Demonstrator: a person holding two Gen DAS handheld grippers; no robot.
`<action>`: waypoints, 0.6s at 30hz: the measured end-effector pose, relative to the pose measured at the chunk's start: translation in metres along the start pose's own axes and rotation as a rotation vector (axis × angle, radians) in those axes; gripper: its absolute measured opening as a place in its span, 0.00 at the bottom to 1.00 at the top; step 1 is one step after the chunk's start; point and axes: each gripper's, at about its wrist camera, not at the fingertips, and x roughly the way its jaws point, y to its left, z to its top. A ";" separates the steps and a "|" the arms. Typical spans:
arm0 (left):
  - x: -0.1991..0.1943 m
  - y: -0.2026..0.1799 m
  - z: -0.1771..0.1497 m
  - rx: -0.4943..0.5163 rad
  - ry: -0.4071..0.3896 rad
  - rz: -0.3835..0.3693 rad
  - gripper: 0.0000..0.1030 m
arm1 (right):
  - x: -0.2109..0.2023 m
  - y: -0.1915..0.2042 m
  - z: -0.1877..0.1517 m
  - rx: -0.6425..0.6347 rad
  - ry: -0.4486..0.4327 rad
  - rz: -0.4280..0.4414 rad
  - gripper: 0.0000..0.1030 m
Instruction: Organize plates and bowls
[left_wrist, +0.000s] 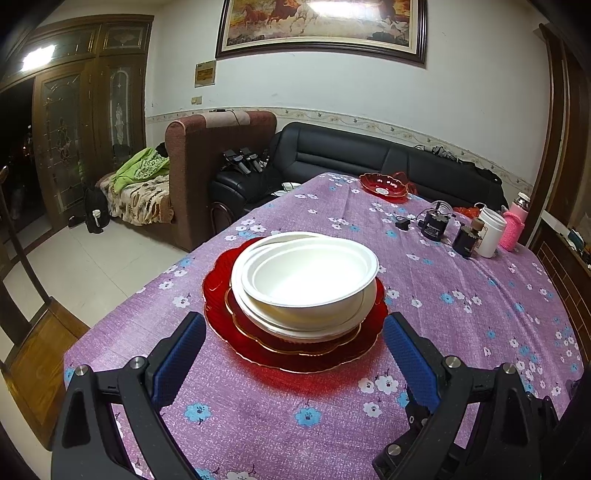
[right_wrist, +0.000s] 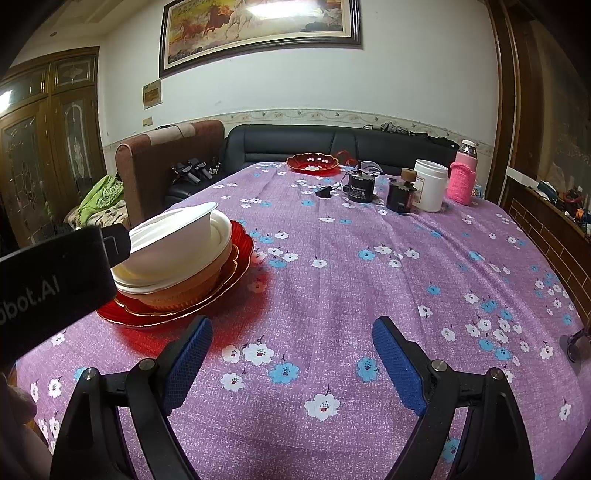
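A stack of white bowls (left_wrist: 306, 273) sits on a white plate, on two red glass plates (left_wrist: 221, 306), on the purple flowered tablecloth. My left gripper (left_wrist: 293, 332) is open and empty, just in front of the stack, jaws either side of the red plate's near rim. In the right wrist view the stack (right_wrist: 177, 251) is at the left, partly hidden by the left gripper's black body (right_wrist: 55, 273). My right gripper (right_wrist: 291, 332) is open and empty over bare cloth, right of the stack. A red glass bowl (left_wrist: 384, 186) stands at the far end, also in the right wrist view (right_wrist: 312, 162).
Two black cylinders (right_wrist: 380, 188), a white jar (right_wrist: 428, 184), a pink-sleeved bottle (right_wrist: 461, 177) and cables stand at the far right of the table (right_wrist: 406, 277). A black sofa (left_wrist: 369, 155) and brown armchair (left_wrist: 207, 155) lie beyond. The table's left edge drops to tiled floor (left_wrist: 92, 266).
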 end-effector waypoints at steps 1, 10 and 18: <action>-0.001 0.000 0.000 -0.001 -0.006 0.000 0.94 | 0.000 0.000 0.000 0.000 0.001 0.000 0.89; -0.038 -0.012 0.003 0.043 -0.107 0.084 1.00 | -0.004 -0.007 0.002 0.023 -0.022 0.000 0.89; -0.021 -0.015 0.007 0.058 0.015 -0.055 1.00 | -0.004 -0.013 0.003 0.037 -0.024 0.016 0.89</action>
